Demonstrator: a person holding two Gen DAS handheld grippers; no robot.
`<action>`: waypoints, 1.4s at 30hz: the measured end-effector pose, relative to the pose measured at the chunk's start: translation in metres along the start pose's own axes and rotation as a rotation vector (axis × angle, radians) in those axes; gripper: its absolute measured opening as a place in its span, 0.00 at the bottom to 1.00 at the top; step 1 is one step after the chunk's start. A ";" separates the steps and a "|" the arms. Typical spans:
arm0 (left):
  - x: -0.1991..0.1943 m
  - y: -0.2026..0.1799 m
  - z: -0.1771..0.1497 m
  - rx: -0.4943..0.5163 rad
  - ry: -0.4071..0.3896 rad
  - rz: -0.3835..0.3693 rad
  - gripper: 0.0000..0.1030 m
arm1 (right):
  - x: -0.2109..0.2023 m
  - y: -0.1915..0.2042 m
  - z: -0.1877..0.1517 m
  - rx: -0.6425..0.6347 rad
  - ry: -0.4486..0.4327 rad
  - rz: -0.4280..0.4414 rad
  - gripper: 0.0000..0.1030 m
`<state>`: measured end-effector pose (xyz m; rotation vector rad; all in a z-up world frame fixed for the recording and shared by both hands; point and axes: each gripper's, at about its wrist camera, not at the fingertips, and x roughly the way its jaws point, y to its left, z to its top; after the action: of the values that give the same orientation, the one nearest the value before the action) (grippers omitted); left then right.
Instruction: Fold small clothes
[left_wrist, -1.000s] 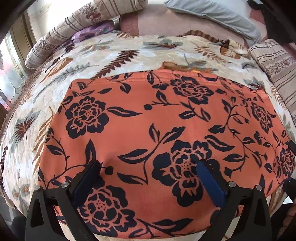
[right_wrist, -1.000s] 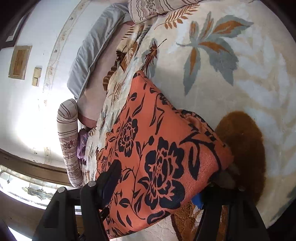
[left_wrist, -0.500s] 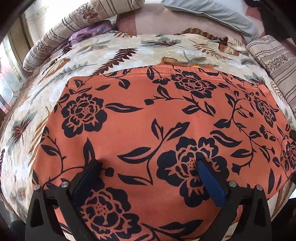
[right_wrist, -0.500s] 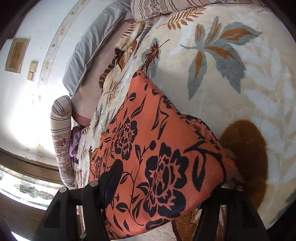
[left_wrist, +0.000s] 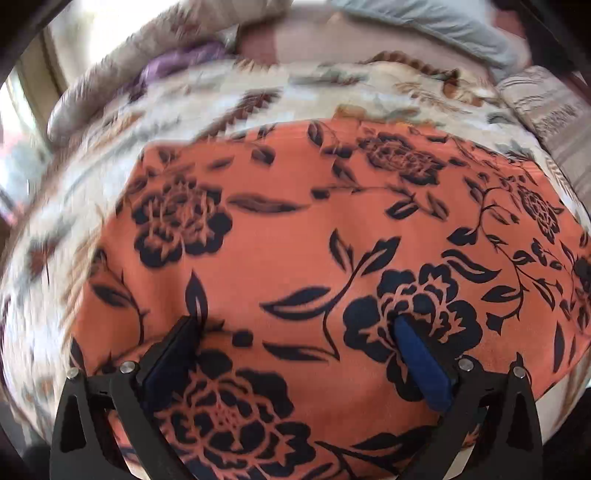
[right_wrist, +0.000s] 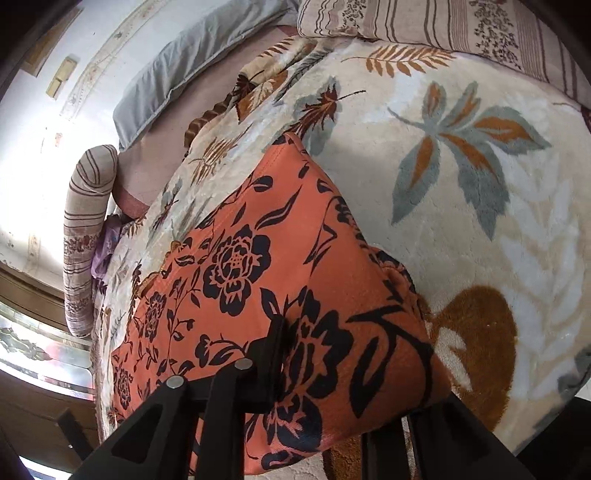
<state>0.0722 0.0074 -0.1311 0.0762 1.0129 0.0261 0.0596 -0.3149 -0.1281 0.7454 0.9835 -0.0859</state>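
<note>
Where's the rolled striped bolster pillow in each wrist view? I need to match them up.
Left wrist: striped bolster lies blurred along the upper left, beyond the orange floral garment.
Right wrist: striped bolster stands at the left edge.
Shared landmark: grey pillow at the bed's far end.

Smooth matt orange cloth garment (left_wrist: 295, 240), fluffy plush blanket (right_wrist: 480, 206), matt black plastic left tool (left_wrist: 295, 325)

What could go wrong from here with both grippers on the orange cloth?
The left gripper stands wide open over the orange floral cloth, gripping nothing, so that side may lag or sag. The right gripper straddles only a corner, which could slip out. The plush blanket may drag the cloth into wrinkles.
</note>
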 end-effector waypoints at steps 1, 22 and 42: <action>-0.001 0.002 0.004 -0.007 0.025 -0.010 1.00 | -0.001 0.003 0.000 -0.012 -0.002 -0.013 0.19; -0.051 0.262 -0.101 -0.705 -0.067 0.055 0.99 | 0.080 0.280 -0.214 -0.835 0.159 0.091 0.15; -0.085 0.242 -0.086 -0.610 -0.203 -0.075 0.99 | 0.026 0.258 -0.234 -0.897 0.118 0.309 0.73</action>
<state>-0.0426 0.2484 -0.0857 -0.5066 0.7694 0.2518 0.0053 0.0279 -0.0883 0.0620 0.8853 0.6395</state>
